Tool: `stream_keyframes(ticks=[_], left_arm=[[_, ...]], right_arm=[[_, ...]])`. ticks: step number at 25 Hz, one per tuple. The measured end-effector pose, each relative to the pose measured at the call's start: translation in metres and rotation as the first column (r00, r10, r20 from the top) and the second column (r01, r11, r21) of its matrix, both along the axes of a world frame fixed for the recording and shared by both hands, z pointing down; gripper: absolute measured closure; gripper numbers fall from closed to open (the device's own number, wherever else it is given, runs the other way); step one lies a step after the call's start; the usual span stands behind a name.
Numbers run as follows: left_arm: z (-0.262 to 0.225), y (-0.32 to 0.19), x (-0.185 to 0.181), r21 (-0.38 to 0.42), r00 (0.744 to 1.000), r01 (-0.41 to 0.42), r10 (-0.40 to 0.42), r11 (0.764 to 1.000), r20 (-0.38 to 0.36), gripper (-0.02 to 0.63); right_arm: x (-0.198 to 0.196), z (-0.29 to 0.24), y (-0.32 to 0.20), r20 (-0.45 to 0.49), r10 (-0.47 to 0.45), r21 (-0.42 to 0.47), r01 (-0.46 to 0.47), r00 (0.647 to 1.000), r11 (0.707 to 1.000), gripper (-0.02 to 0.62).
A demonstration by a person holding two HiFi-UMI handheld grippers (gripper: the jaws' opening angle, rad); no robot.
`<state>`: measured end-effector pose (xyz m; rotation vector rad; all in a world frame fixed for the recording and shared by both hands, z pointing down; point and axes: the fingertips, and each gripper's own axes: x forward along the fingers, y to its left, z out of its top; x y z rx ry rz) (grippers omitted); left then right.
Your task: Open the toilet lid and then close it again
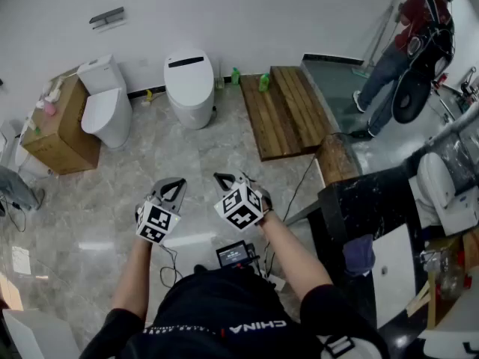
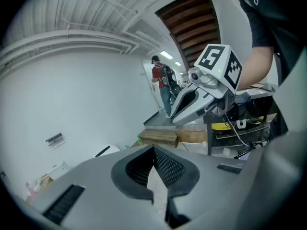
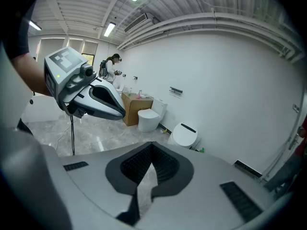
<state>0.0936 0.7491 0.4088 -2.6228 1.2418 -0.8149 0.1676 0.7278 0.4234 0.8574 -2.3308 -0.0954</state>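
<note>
Across the pale stone floor [image 1: 82,230] from the person, against the white wall, stand two toilets, well apart from both tools. The round toilet [image 1: 188,84] sits almost straight ahead with its lid [image 1: 187,69] down. The tank toilet [image 1: 105,111] is off to the left beside a box [image 1: 56,137], also with its lid down. A plank platform [image 1: 288,111] lies to the right of the round one, with a green bottle [image 1: 263,83] at its far end. Another person [image 1: 415,43] stands at the far right, clear of all this.

Nearer, the left tool [image 1: 174,187] and right tool [image 1: 223,179] are held side by side at waist level, angled down and forward. Each gripper view shows the jaws pressed together with only floor showing past them, so both are closed and empty. That suits an approach, since nothing is within reach yet. The opening step looks not yet begun. Which toilet is meant I cannot tell, though the round one lies more nearly in line.
</note>
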Motion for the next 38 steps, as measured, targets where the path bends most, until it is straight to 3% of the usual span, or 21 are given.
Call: stream_keyframes(ticks=[38], left_arm=[[0.008,0.008,0.005,-0.004,1.000,-0.005,0.005,1.000,0.013,0.597]], right_arm=[[0.003,0.006,0.008,0.024,-0.009,-0.022,0.009,1.000,1.000,0.581]])
